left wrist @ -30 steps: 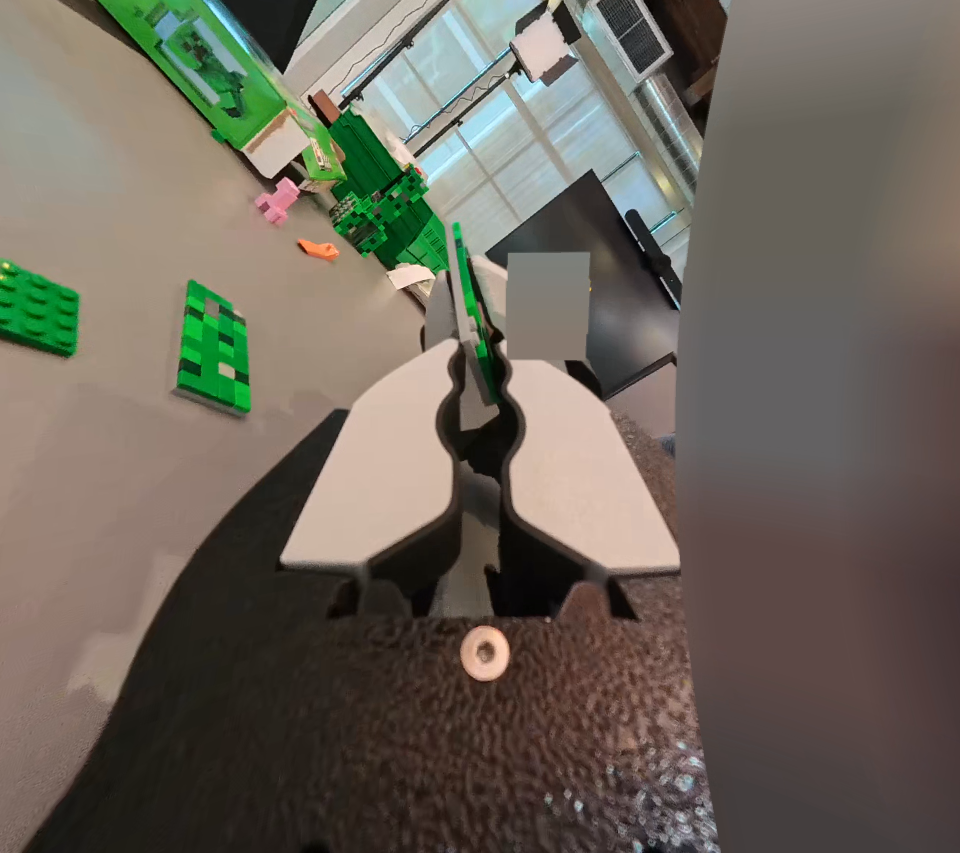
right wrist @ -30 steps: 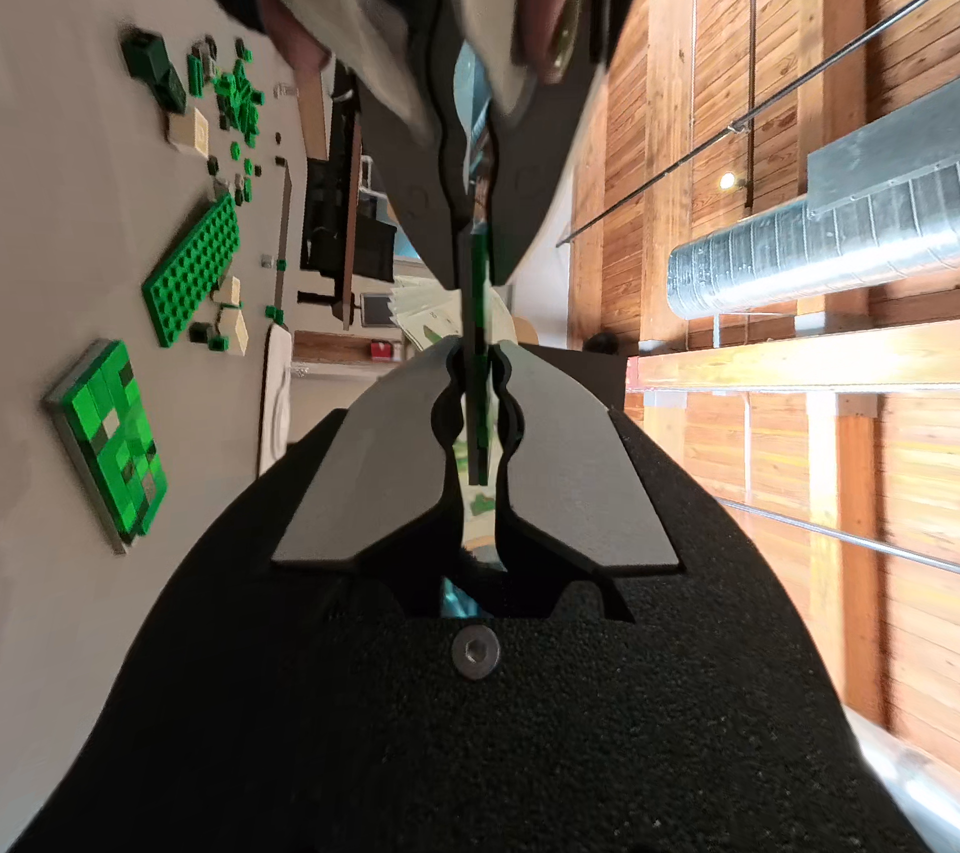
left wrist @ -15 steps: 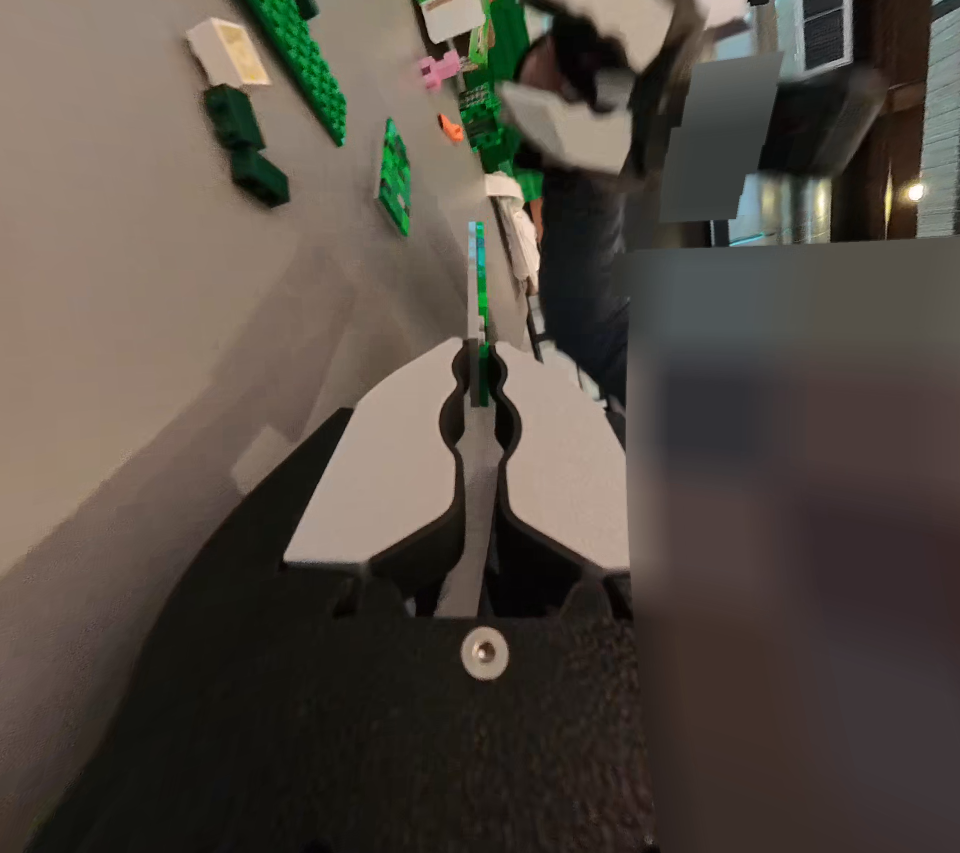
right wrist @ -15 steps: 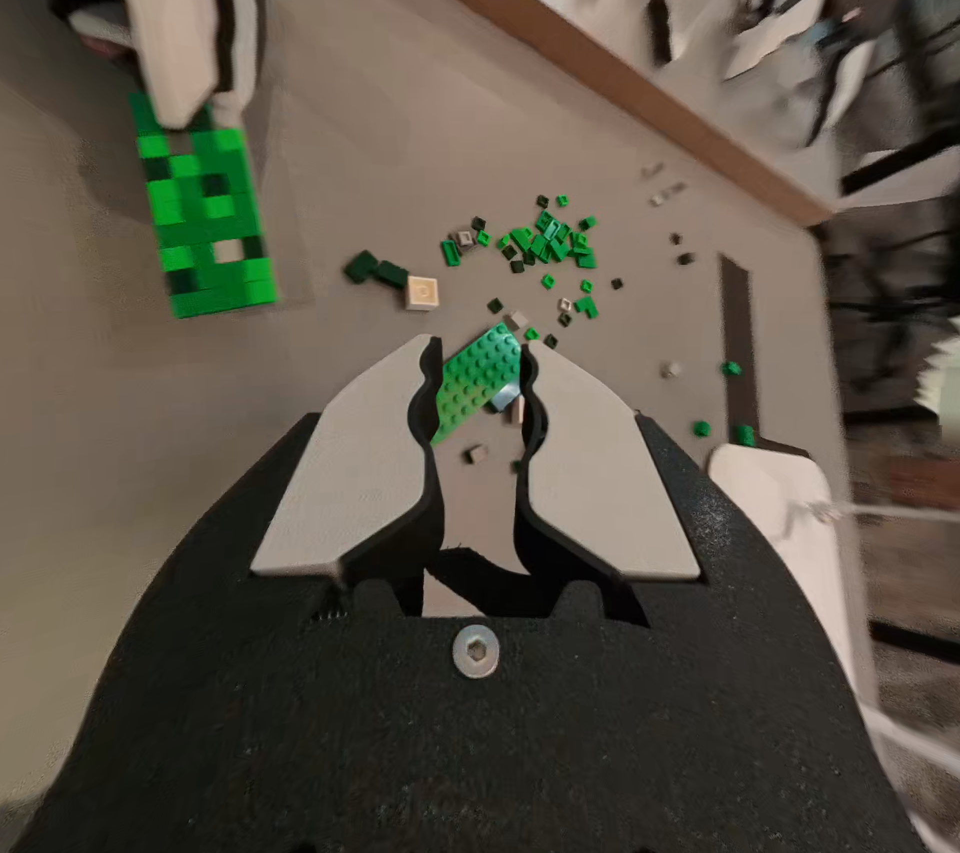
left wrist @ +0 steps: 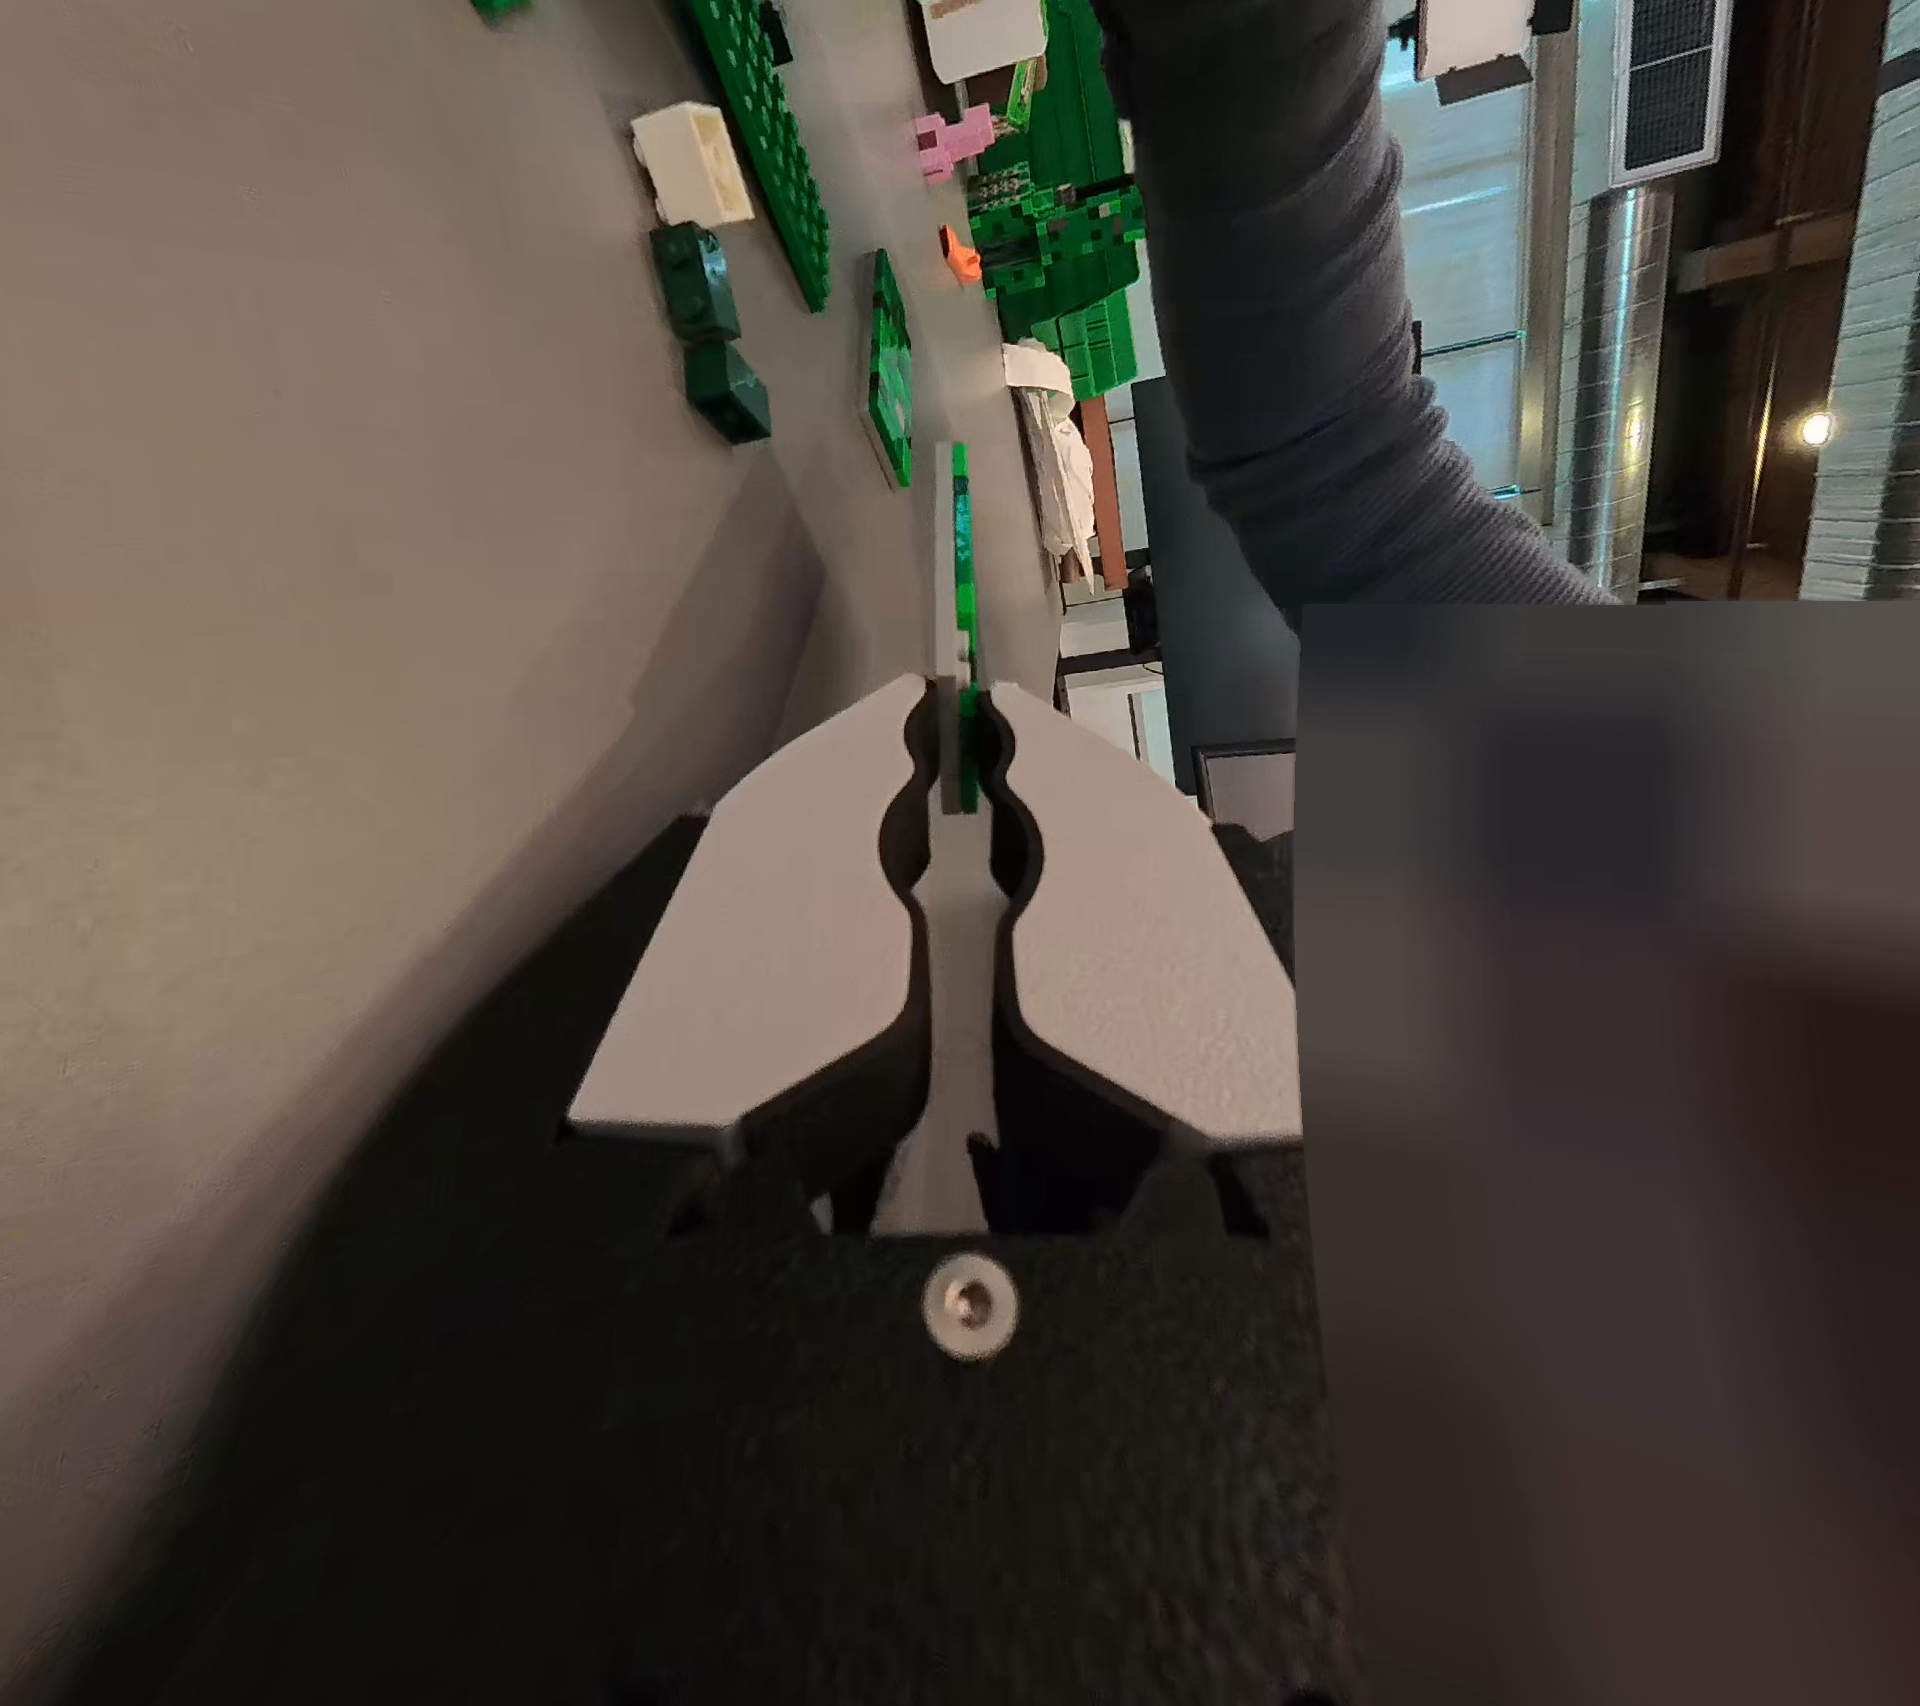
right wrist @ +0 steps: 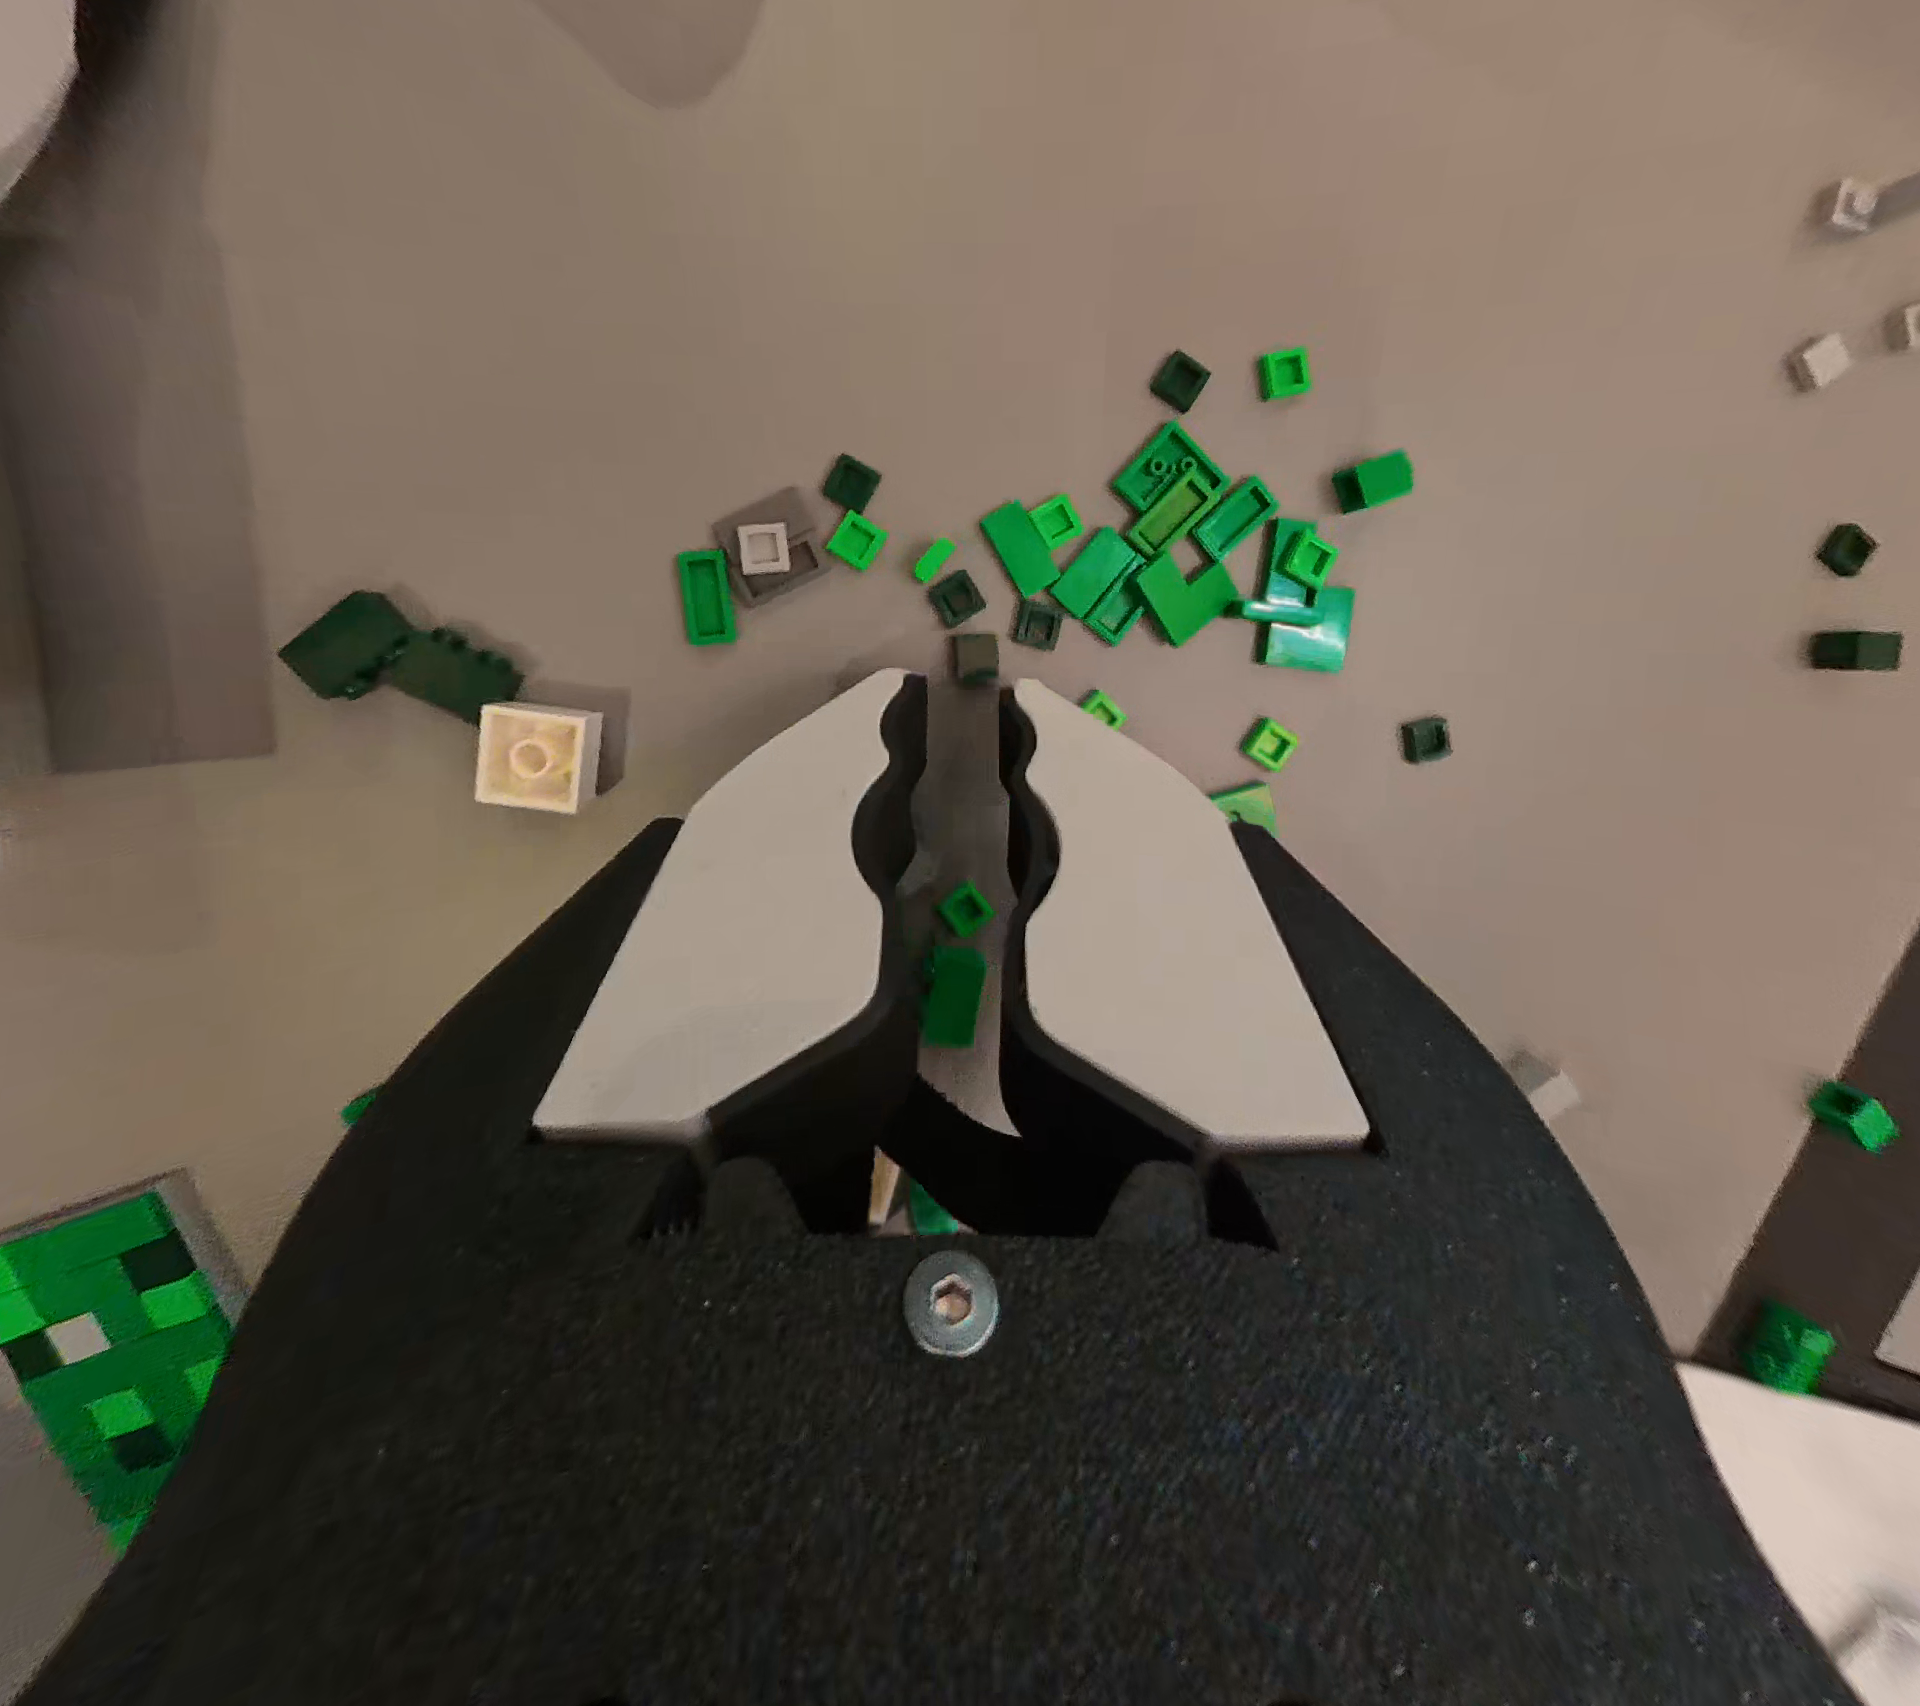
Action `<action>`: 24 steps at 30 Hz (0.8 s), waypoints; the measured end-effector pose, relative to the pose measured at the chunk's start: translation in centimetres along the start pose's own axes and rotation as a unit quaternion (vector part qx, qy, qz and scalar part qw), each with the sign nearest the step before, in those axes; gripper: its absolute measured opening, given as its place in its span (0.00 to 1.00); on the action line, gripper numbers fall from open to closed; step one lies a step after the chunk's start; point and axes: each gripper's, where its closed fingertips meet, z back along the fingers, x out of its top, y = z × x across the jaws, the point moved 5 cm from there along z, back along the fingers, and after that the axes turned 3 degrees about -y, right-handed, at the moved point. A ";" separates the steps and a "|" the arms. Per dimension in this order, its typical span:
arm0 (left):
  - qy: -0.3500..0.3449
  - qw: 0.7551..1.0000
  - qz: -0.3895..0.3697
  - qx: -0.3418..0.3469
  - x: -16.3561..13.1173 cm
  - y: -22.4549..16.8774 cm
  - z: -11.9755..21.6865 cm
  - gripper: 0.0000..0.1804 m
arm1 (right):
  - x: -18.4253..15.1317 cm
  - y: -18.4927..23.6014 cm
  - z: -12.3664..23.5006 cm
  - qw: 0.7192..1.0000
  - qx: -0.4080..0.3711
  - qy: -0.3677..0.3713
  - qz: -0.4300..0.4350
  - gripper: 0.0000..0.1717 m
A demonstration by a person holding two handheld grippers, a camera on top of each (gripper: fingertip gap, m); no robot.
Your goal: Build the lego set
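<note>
A thin grey-and-green plate is gripped edge-on by the left gripper, raised clear of the grey table.

Both pads are seen pressed against the plate's faces. The right gripper is held over a scatter of small green tiles; its fingers stand narrowly apart with nothing clasped, and one small dark green piece lies on the table just beyond the tips. A cream brick and dark green bricks lie to the left, a second green mosaic panel at the lower left corner. Many tiles are seen loose; how much of the held plate is covered cannot be told edge-on.
</note>
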 end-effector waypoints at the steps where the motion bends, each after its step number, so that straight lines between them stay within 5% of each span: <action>1: 0.000 1.000 0.000 -0.001 0.0 0.0 0.0 0.03 | 0.0 -0.1 -0.3 1.000 0.006 -0.001 -0.001 0.07; 11: -0.020 1.000 0.005 0.000 0.0 0.0 0.2 0.03 | 1.3 0.6 0.6 0.999 0.009 -0.034 -0.003 0.04; 16: -0.072 0.997 0.005 0.012 -0.2 -0.3 0.4 0.03 | 4.3 7.2 4.5 0.991 0.046 -0.125 0.012 0.04; 24: -0.109 0.994 -0.019 0.018 -0.9 -0.8 -0.7 0.03 | 5.0 11.9 3.9 0.992 0.001 -0.075 0.097 0.04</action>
